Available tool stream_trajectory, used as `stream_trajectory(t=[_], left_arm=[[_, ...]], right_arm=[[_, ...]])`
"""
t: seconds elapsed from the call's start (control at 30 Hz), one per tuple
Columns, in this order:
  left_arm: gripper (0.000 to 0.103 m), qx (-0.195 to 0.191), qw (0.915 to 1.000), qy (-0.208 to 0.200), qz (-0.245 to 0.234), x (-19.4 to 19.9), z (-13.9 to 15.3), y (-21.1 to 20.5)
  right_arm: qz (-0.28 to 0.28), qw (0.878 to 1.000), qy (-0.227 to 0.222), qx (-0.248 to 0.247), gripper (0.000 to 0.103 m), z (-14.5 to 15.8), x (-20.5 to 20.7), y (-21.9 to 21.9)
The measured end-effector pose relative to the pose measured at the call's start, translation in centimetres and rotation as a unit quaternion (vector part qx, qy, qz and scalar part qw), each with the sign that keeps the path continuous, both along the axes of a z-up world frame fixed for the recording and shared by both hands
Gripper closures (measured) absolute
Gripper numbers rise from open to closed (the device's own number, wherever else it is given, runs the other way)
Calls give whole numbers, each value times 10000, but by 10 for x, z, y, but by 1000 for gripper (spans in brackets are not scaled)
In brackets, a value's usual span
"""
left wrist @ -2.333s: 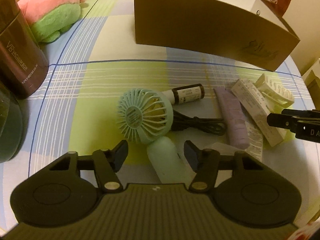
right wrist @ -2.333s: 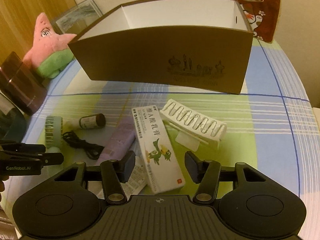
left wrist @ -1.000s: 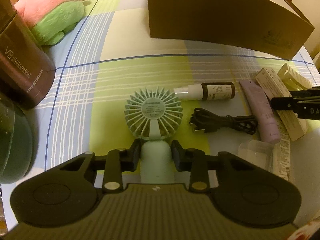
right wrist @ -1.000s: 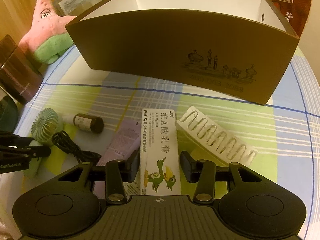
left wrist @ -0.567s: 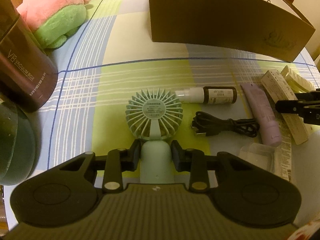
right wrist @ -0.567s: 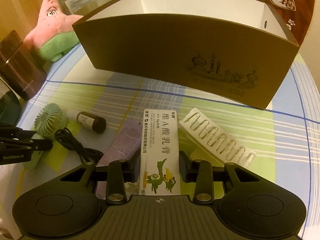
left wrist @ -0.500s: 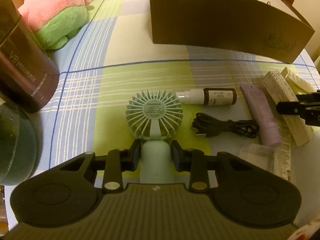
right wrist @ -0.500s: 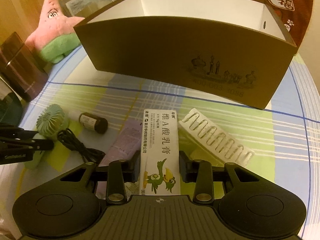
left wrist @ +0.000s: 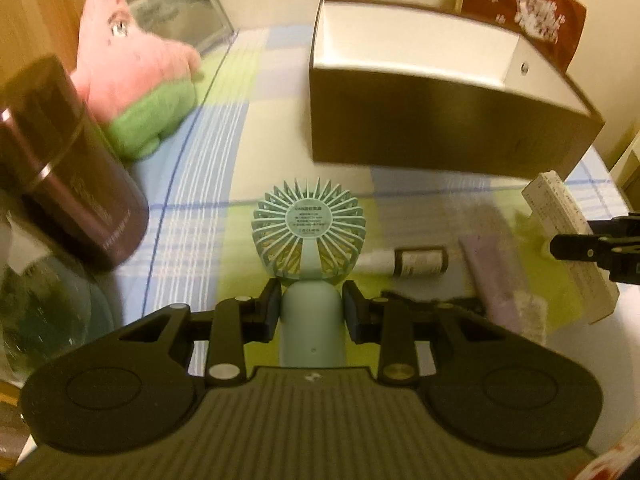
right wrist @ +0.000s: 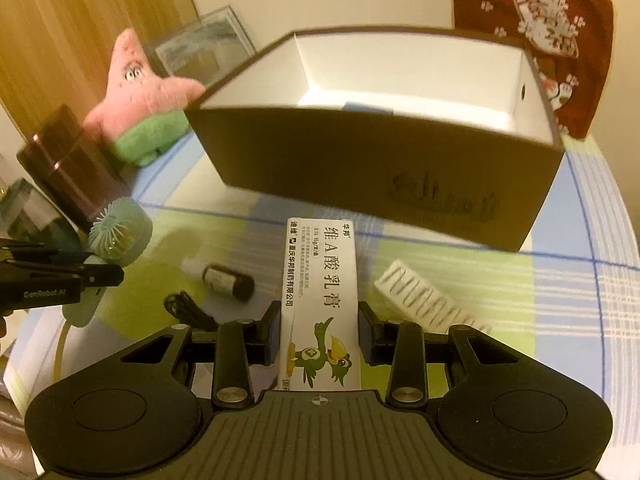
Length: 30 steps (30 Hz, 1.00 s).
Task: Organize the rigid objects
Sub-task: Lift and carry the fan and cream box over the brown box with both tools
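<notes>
Left gripper (left wrist: 311,311) pinches the handle of the mint handheld fan (left wrist: 309,232), and the right gripper (right wrist: 319,332) pinches the white ointment carton (right wrist: 320,280); both items are clear of the cloth but not yet in the brown storage box (right wrist: 372,168), so the task looks barely begun. Left lying on the checked tablecloth (right wrist: 560,288) are a dark dropper bottle (right wrist: 228,278), a black cable (right wrist: 184,308), a lilac tube (left wrist: 494,272) and a white hair claw (right wrist: 428,300). Farther back stand a brown canister (left wrist: 68,168), a pink starfish plush (right wrist: 140,92) and a framed picture (right wrist: 200,50) against the wall.
</notes>
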<state>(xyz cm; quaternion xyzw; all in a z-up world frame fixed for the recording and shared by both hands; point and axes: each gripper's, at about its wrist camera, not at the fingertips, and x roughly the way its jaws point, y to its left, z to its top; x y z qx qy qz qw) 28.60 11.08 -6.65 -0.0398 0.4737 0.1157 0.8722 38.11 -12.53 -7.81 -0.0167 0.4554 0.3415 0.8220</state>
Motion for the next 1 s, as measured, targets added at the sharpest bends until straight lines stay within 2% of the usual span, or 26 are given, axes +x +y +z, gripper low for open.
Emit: stream_trajectory(t=[0.47, 0.73, 1.0], left_arm=[[73, 172, 9977, -565, -330, 39, 47, -5], [73, 302, 9943, -830, -604, 80, 67, -5], [73, 310, 9918, -983, -756, 130, 83, -1]], right_arm=[[-493, 9975, -469, 189, 65, 46, 45, -29], [-691, 9943, -753, 289, 65, 68, 80, -33], [-786, 9933, -795, 290, 65, 72, 111, -29]])
